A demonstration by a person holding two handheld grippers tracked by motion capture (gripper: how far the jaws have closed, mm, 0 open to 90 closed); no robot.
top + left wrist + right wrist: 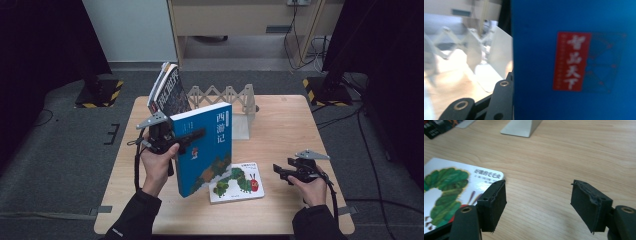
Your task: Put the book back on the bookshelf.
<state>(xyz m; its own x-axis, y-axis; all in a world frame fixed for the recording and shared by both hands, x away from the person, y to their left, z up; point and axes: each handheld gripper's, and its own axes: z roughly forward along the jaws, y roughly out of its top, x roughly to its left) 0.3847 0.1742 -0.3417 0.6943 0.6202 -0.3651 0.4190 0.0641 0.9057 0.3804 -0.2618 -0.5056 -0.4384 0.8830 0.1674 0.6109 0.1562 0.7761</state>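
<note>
A tall blue book (205, 145) with white Chinese lettering stands upright above the table, its lower corner near the wood. My left gripper (196, 135) is shut on its left edge, one jaw lying across the cover. In the left gripper view the blue cover (574, 62) with a red label sits close up, and one black finger (502, 97) presses along its edge. A flat picture book (237, 182) with a green caterpillar lies on the table. My right gripper (278, 172) is open just right of it, with bare wood between its jaws (539, 202). The picture book (446, 192) lies beside the left jaw.
A white zigzag book rack (225, 97) stands at the back of the wooden table (285, 125), its base (521, 127) ahead of the right gripper. Another dark-covered book (167, 92) leans at the rack's left end. Black stands and cables are on the floor around the table.
</note>
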